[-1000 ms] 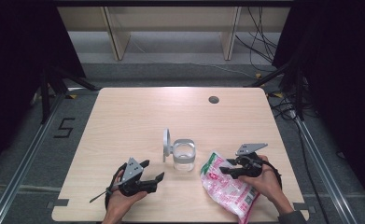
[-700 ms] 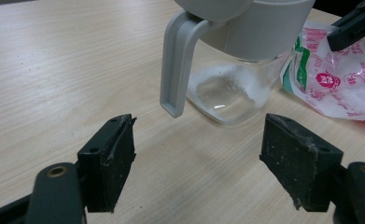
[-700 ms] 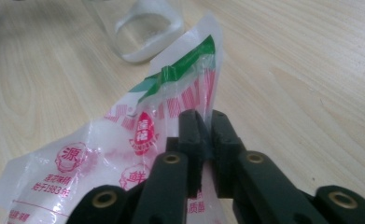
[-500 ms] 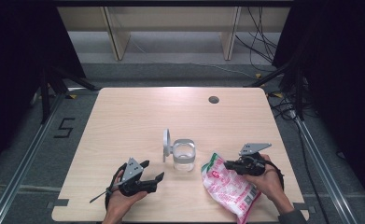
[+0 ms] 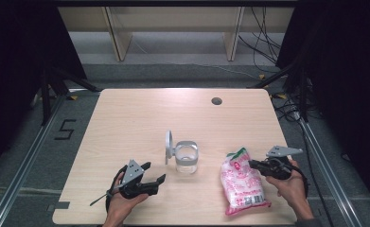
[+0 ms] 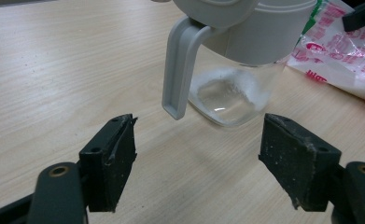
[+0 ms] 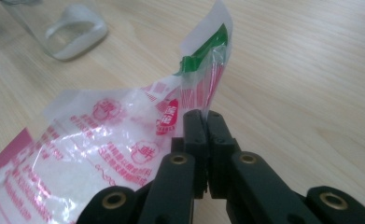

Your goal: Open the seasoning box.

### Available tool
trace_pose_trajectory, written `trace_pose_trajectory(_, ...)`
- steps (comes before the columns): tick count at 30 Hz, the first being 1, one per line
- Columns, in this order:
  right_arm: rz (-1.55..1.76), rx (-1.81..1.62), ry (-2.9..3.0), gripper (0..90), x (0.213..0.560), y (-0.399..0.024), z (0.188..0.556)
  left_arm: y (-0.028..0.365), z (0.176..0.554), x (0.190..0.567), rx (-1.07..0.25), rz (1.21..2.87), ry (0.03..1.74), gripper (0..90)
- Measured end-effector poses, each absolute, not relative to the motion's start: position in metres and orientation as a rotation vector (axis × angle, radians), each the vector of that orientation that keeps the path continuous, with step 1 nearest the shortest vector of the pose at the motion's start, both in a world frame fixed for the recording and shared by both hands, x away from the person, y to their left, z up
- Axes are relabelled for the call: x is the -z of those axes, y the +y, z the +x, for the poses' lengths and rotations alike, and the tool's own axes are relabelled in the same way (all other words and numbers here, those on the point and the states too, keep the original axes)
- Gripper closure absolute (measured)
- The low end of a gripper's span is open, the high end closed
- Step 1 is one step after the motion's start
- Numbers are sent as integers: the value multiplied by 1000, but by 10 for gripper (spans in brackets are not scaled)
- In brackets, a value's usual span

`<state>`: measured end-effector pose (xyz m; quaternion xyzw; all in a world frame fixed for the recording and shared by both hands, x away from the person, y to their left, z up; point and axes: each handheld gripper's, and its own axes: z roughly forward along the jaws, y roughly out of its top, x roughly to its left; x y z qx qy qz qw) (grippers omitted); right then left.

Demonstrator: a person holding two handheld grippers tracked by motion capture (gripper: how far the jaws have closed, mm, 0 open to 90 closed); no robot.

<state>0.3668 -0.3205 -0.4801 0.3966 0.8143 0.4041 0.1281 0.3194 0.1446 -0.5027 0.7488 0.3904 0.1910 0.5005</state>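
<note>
Near the table's (image 5: pixel 126 118) front edge, the right gripper (image 5: pixel 252 164) lay level in the person's hand, its jaws having just closed on the top edge of the plastic bag (image 5: pixel 242 183). The left gripper (image 5: pixel 155 172) rested by the front-left corner, jaws spread toward the glass jar (image 5: pixel 186 158).

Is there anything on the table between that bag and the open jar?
Nothing visible. Bare table lies between the bag, pinched at its top edge by the right gripper, and the jar. The left gripper waits open before the jar.
</note>
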Motion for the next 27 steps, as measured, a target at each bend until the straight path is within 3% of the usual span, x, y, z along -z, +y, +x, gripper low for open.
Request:
trace_pose_trajectory(21,1282,-1165,2202,900,481,-365,309,145,320,502,-463,1812,931,261)
trace_pose_trajectory(23,1272,-1168,2183,867,483,-369,310,145,320,502,-462,1810,932,261)
trace_pose_trajectory(25,1305,-1181,2175,757,485,-370,311,145,320,502,-461,1813,931,261)
trace_pose_trajectory(27,1396,-1177,2167,704,488,-366,310,144,320,502,-460,1815,934,261)
